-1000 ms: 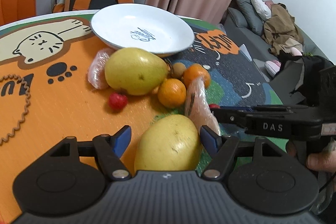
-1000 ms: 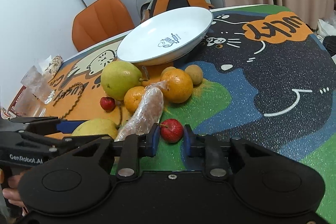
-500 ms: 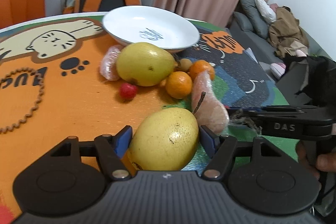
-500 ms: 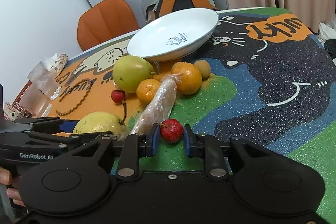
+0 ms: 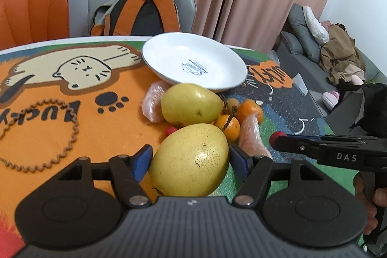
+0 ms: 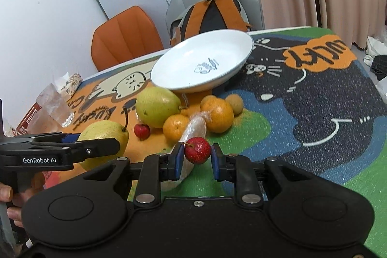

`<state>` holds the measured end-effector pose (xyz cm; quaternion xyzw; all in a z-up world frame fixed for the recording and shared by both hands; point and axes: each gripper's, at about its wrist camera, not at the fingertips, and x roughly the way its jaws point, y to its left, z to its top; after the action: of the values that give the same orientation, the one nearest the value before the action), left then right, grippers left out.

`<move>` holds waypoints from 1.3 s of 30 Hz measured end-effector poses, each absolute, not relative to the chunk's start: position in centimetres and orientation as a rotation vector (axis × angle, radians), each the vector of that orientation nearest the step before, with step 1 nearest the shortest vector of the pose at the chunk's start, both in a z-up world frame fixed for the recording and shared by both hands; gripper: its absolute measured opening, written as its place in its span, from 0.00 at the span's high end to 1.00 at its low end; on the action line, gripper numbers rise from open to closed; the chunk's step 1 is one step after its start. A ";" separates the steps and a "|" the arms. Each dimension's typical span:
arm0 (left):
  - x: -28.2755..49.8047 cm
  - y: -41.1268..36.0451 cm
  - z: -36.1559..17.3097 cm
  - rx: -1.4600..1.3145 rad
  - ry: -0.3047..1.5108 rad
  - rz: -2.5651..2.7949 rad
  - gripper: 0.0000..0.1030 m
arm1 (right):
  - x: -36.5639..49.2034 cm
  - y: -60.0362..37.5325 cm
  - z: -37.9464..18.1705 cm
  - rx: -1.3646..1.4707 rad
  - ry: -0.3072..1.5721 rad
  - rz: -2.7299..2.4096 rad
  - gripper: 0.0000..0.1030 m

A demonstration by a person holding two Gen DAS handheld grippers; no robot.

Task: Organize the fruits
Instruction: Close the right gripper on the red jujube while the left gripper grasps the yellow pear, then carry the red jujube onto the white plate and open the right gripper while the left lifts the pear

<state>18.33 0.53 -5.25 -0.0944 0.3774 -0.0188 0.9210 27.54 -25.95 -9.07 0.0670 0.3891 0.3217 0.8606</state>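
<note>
Pear [image 5: 191,161] now lifted off mat [image 5: 60,117], clamped in left gripper [image 5: 189,161]; right gripper [image 6: 195,156] pinches berry [image 6: 197,150]. Both fruits ready for empty plate [image 5: 232,59] beyond.

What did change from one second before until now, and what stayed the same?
The left gripper, shut on the yellow pear, lifted it off the table mat. The right gripper kept its hold on the small red fruit. The white plate and the remaining fruits stayed put.
</note>
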 end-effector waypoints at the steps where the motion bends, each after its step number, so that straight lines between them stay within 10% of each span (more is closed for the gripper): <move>1: 18.4 0.6 -5.1 -0.192 0.771 -0.036 0.34 | 27.6 -25.9 -8.9 0.141 0.813 0.676 0.78; 26: 22.9 3.8 -2.2 -0.188 0.709 0.012 0.35 | 33.4 -22.0 -6.3 0.132 0.763 0.718 0.78; 39: 26.9 5.9 -3.8 -0.207 0.768 0.046 0.81 | 37.5 -19.6 -8.4 0.136 0.815 0.740 0.78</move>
<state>26.87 5.89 -3.83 -0.1007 0.3740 0.0224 0.9217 37.47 -19.56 -8.45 0.0647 0.3869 0.3515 0.8500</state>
